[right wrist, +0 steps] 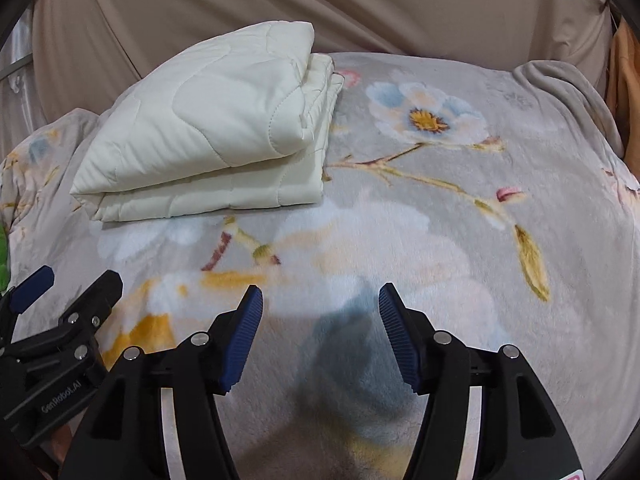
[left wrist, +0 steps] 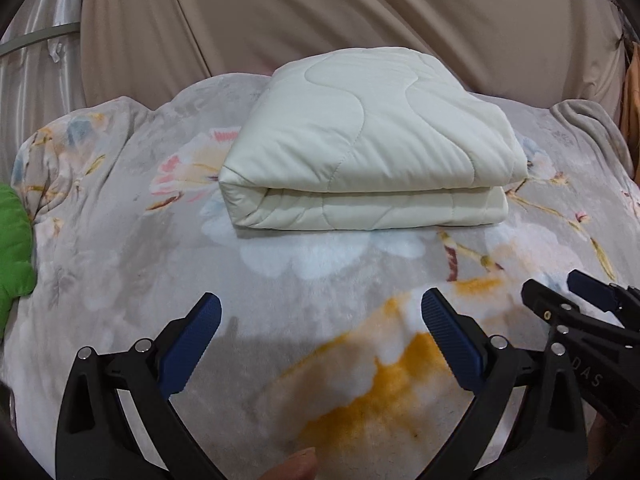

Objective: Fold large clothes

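Note:
A cream quilted cover (left wrist: 368, 144) lies folded into a thick rectangular bundle on the flowered blanket (left wrist: 120, 264), its rounded fold toward me. From the right wrist the same folded cover (right wrist: 208, 128) sits at the upper left. My left gripper (left wrist: 322, 312) hangs open over the blanket, well short of the bundle, nothing between its blue pads. My right gripper (right wrist: 320, 300) is also open and empty above the blanket, to the right of the bundle. Each gripper shows in the other's view: the right gripper (left wrist: 560, 292) at the right edge, the left gripper (right wrist: 76, 280) at the left edge.
The grey flowered blanket covers the whole bed. A beige curtain (left wrist: 320, 12) hangs behind it. A green soft item (left wrist: 12, 248) lies at the left edge. A grey cloth (right wrist: 560, 88) is bunched at the back right. A fingertip (left wrist: 300, 464) shows at the bottom.

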The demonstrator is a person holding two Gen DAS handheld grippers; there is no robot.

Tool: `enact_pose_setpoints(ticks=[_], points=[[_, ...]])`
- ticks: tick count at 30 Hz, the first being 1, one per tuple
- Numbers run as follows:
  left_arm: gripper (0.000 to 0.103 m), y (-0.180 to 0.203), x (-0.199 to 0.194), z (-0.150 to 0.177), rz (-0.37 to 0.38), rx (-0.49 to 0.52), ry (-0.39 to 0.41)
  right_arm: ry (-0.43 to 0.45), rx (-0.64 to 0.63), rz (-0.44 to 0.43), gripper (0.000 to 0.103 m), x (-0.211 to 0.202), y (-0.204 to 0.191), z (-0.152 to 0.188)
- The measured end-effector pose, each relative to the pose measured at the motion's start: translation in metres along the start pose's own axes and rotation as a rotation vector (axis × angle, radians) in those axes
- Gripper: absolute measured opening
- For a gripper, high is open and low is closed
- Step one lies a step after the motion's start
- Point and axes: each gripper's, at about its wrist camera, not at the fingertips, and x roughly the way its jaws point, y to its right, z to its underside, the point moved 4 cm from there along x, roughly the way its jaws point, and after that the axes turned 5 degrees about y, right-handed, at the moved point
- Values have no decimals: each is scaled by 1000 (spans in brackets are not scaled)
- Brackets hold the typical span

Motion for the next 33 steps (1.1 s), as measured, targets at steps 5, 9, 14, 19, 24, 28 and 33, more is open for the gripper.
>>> enact_pose_setpoints(ticks=[5,9,14,19,24,28,33], points=[[98,1,4,3,-12,5,-19,32,-64,35,63,-5,-12,1],[98,-4,10,6,-7,-19,-47,35,-79,40,63,-5,-14,2],[98,-5,11,6,-27,-16,-50,39,-87,51,64,-6,-18,4],[98,-5,12,6,-40,-13,-50,47,-91,44,65,-9,-20,5],[98,-5,12,6,-53,-5,-48,44,-94,47,65,-9,-22,5],[98,-5,10,6,-61,-1,-43,45,-95,47,65,-9,-23,5],[98,-6,10,6,-60,1,-42,44,-96,45,65,-9,-22,5]])
